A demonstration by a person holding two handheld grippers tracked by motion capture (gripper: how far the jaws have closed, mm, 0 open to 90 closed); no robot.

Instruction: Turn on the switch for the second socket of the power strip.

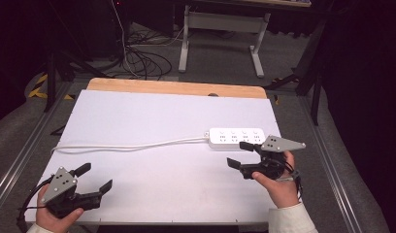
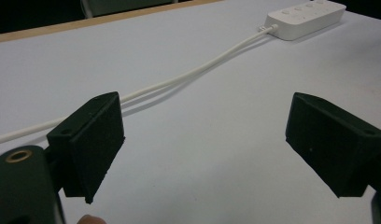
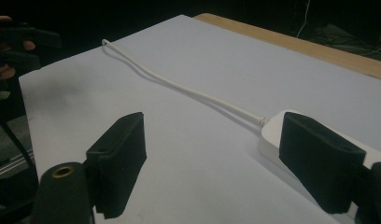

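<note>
A white power strip [image 1: 236, 137] lies flat at the right of the white table top [image 1: 162, 111]. Its white cable [image 1: 133, 144] runs left across the sheet to the left edge. My right gripper [image 1: 238, 154] is open just in front of the strip with nothing between its fingers. In the right gripper view the strip [image 3: 271, 135] sits beside the right jaw of that gripper [image 3: 212, 158] and the cable [image 3: 179, 86] leads away. My left gripper [image 1: 95, 176] is open and empty at the near left corner. In the left gripper view, past that gripper [image 2: 202, 140], the cable [image 2: 193, 74] leads to the strip [image 2: 305, 16].
A wooden table edge [image 1: 176, 88] borders the far side of the white sheet. Behind it on the floor stand a white table frame [image 1: 220, 34] and a tangle of cables [image 1: 142, 60]. Metal rails [image 1: 21, 155] run along both sides.
</note>
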